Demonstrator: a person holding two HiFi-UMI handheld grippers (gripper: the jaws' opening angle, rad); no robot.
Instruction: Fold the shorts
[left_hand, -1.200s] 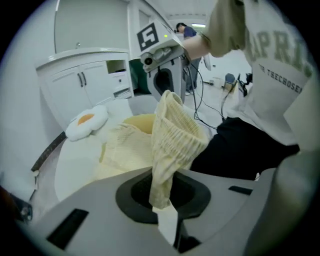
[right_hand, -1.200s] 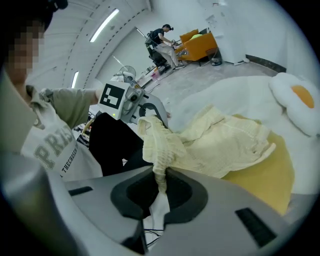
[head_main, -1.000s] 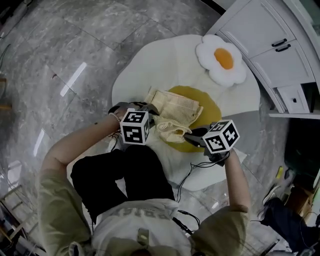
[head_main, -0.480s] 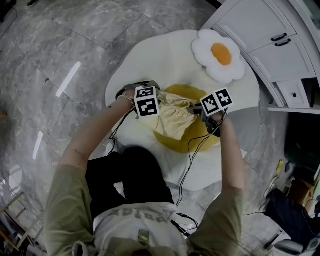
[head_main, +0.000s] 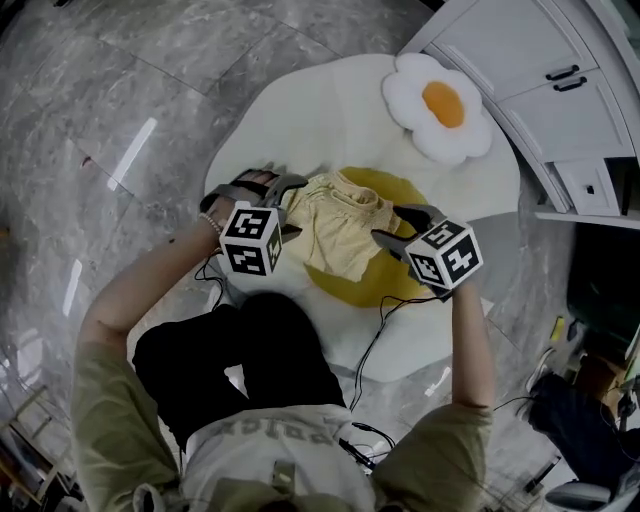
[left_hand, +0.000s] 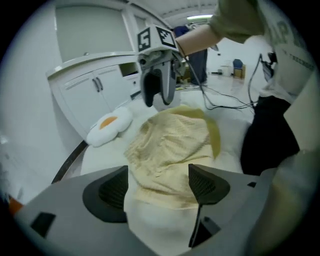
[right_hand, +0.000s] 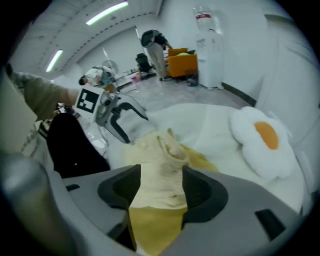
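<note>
Rug (head_main: 330, 110) shaped like a fried egg covers the floor (head_main: 150, 80), and the shorts (head_main: 335, 225) lie bunched on its yolk, long axis running away from the person (head_main: 270, 440). Left tongs (head_main: 290, 200) and right tongs (head_main: 388, 224) flank them at either edge, about equally near. Both have just been opening and stand spread, the cloth loose ahead of each gap, ungripped.
</note>
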